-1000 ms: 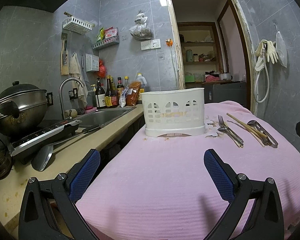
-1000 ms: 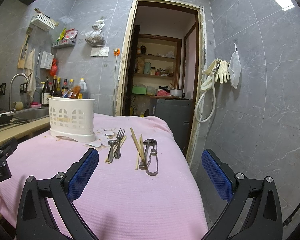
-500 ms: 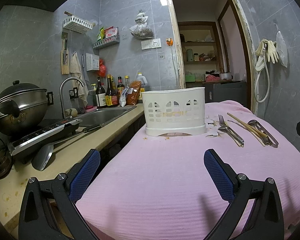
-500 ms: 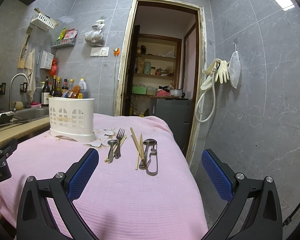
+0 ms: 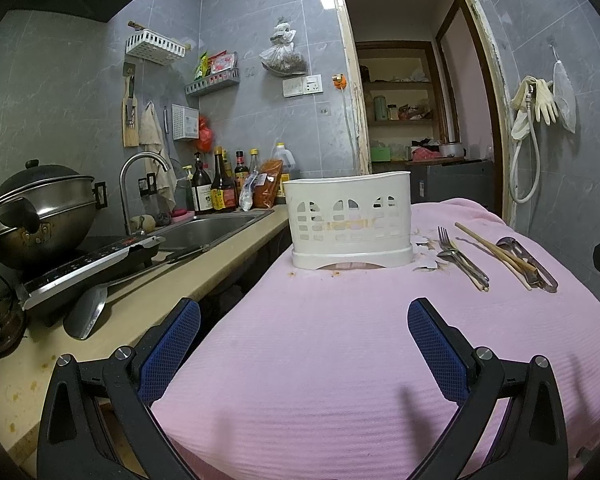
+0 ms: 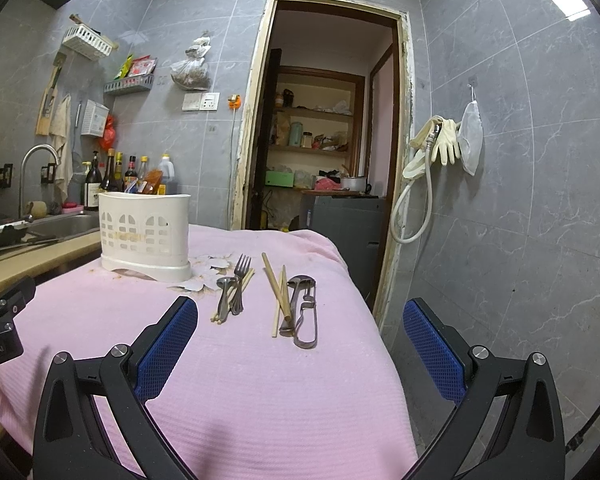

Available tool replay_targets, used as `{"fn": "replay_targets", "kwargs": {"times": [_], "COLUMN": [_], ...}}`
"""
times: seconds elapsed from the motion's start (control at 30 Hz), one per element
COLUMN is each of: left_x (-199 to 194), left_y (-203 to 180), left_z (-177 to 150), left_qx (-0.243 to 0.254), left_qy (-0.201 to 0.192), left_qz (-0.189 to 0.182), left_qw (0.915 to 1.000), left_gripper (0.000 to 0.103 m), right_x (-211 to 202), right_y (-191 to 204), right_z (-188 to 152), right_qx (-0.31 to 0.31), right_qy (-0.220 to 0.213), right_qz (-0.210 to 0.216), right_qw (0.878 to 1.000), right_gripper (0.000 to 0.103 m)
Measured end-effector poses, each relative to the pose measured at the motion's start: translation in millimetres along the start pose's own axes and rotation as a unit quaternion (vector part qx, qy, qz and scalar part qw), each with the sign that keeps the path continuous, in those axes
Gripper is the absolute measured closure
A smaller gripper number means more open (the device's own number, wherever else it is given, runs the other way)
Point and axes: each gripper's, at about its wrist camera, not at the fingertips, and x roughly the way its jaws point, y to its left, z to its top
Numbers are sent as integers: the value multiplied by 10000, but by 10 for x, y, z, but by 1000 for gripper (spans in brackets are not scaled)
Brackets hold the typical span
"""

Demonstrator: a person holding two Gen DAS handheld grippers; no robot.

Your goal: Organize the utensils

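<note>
The caddy (image 5: 350,220) looks empty, though its inside is hidden; fork (image 6: 240,284) and chopsticks (image 6: 276,292) lie well ahead of both wide-open, empty tongs (image 5: 302,356) (image 6: 300,354).

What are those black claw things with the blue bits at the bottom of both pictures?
They are two hand-held grippers. The left gripper and right gripper look alike: two black angular plastic arms, joined with silver screws, each ending in a flat blue pad with a fine mesh texture. In the right view, the other gripper's black body shows white lettering at the left edge. No cables, hands or sleeves are visible.
</note>
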Motion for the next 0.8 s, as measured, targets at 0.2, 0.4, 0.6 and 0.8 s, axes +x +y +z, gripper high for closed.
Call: {"fn": "replay_targets", "kwargs": {"times": [0.2, 0.4, 0.6, 0.8], "left_x": [-6, -2, 4, 70], "left_y": [-9, -33, -60, -121], "left_z": [-1, -4, 18, 175], "left_qx": [0, 12, 27, 66], "left_qy": [8, 19, -33, -160], "left_qz": [1, -5, -25, -162], "left_qw": [10000, 10000, 10000, 9997], "left_gripper": [1, 1, 1, 1], "right_x": [4, -1, 30, 86], "right_y": [7, 8, 14, 18], "right_z": [-24, -19, -24, -57], "right_qx": [0, 4, -1, -24], "right_qy": [5, 13, 11, 21], "right_qz": [2, 4, 1, 18], "right_qw": [10000, 10000, 10000, 10000], "right_gripper": [0, 0, 0, 0]}}
